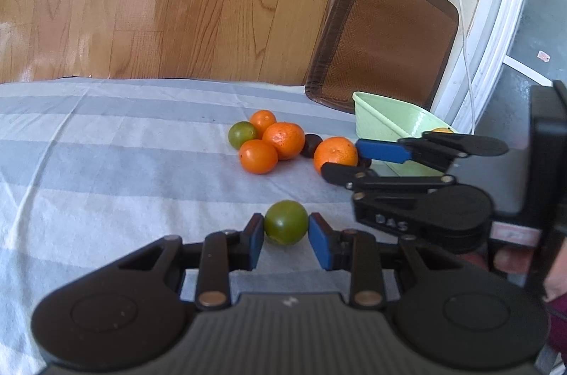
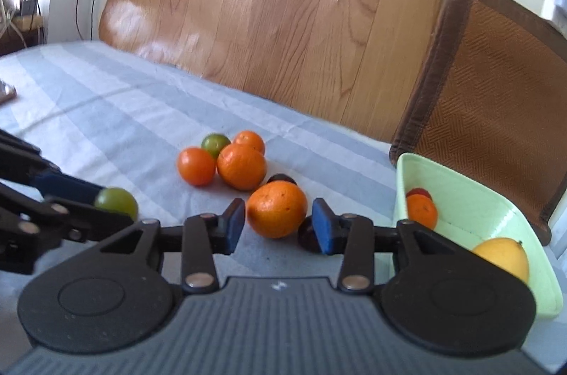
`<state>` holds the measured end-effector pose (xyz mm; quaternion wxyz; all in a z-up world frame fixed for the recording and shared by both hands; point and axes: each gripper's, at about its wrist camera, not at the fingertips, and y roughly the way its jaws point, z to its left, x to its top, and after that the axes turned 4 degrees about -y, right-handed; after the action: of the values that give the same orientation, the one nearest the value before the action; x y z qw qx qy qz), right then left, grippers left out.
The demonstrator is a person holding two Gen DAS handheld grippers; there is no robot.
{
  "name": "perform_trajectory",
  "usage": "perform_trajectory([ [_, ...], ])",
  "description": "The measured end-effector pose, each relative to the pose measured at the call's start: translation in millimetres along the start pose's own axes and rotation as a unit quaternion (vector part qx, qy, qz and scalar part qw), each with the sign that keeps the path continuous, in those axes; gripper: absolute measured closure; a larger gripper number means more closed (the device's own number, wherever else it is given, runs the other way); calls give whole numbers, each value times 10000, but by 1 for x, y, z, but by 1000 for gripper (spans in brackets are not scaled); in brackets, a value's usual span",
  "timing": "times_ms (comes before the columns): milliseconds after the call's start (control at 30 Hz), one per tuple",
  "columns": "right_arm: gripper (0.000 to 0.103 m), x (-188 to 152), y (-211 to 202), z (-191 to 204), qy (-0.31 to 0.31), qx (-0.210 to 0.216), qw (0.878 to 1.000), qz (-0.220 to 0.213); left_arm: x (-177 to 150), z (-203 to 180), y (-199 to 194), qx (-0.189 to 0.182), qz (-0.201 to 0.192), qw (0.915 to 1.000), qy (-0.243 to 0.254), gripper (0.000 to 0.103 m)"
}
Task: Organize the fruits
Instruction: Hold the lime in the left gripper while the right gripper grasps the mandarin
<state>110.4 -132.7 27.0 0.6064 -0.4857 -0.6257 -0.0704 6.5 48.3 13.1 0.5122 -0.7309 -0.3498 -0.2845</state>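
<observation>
Left gripper point(image 1: 286, 229): blue-padded fingers point(image 1: 256, 240) set either side of a green fruit point(image 1: 286, 222) on the striped cloth surface point(image 1: 106, 162), pads at or almost at its skin, contact not certain. Right gripper point(image 2: 278, 226): fingers spread wide around a large orange point(image 2: 277, 209), small gaps both sides, a dark plum point(image 2: 307, 235) just beside the right pad. Beyond: three oranges point(image 2: 241, 166) and a second green fruit point(image 2: 214, 143) clustered touching; pale green bin point(image 2: 471, 198) at right holding a small orange point(image 2: 421, 210), a lemon point(image 2: 503, 256) and a reddish fruit.
</observation>
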Motion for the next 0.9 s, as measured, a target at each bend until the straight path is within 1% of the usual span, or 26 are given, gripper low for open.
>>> perform_trajectory([
  [33,60,1,-1,2,-84,-26,9999,-53,0,0,0,-6,-7,10000,1,75],
  [133,71,0,-11,4,-142,-104,9996,-238,-1,-1,-2,-51,-60,10000,15,75],
  [167,83,-1,-17,4,-89,-108,9995,-298,-1,-2,-3,-68,-86,9999,39,75],
  [200,99,-1,-23,3,-32,-113,9994,-331,-2,-3,-4,-83,-108,9999,75,75],
  [267,101,-5,-38,0,116,-80,9992,-377,-2,-7,-6,-112,-131,9997,189,75],
  [400,99,-14,-54,-5,166,97,9996,-224,-3,-13,-6,-56,-140,9994,324,75],
  [467,98,-15,-57,-5,154,139,9995,-224,-3,-11,-6,-43,-157,9995,263,75],
  [533,93,-11,-56,-7,165,92,9995,-254,-2,-7,-7,-47,-169,9997,166,75],
  [567,88,-9,-54,-9,237,109,9993,-279,-2,-5,-8,-54,-180,9998,105,75],
  [600,79,-6,-52,-11,319,152,9989,-304,-1,-3,-8,-64,-188,9998,47,75],
  [633,73,-3,-49,-12,399,196,9985,-331,-1,-1,-9,-76,-193,9998,-8,75],
  [667,61,-1,-45,-13,442,203,9982,-350,0,2,-9,-88,-195,9998,-63,75],
  [700,56,1,-40,-13,461,186,9981,-351,0,3,-9,-90,-194,9997,-100,75],
  [900,56,9,-4,-8,268,226,9994,-32,0,2,-8,-95,-177,9998,-65,75],
])
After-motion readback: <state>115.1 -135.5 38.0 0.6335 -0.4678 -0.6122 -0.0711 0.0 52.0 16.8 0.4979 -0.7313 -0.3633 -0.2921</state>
